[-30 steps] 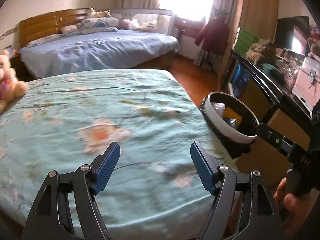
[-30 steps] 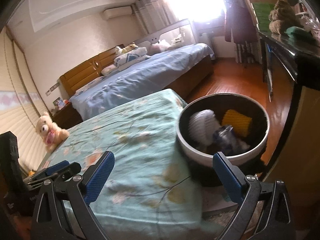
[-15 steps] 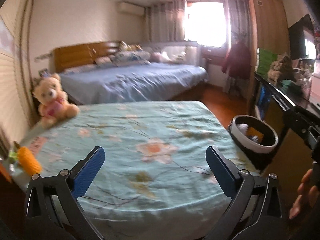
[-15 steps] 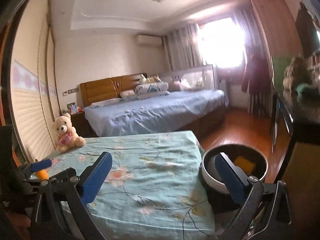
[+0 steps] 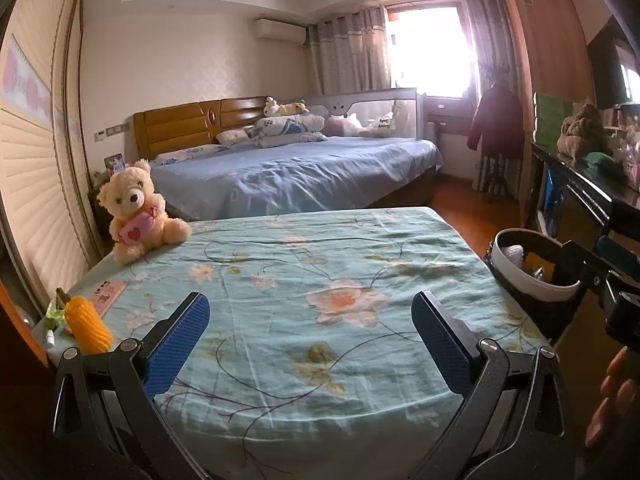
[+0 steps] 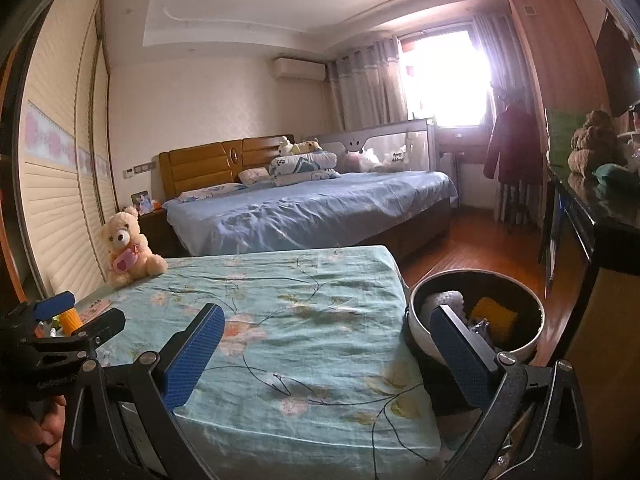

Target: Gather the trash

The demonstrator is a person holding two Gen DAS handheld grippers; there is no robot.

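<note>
The floral-sheeted bed (image 5: 328,304) fills the foreground. Beside its right edge stands the trash bin (image 6: 476,320), holding a yellow piece and pale items that are hard to identify. Both tools angle slightly downward over the bed: left hand-held gripper (image 5: 310,344) spread wide, empty; right hand-held gripper (image 6: 326,356) likewise spread, empty. A corn cob (image 5: 87,325) lies at the bed's left corner, near a teddy bear (image 5: 136,210). No writing is legible.
</note>
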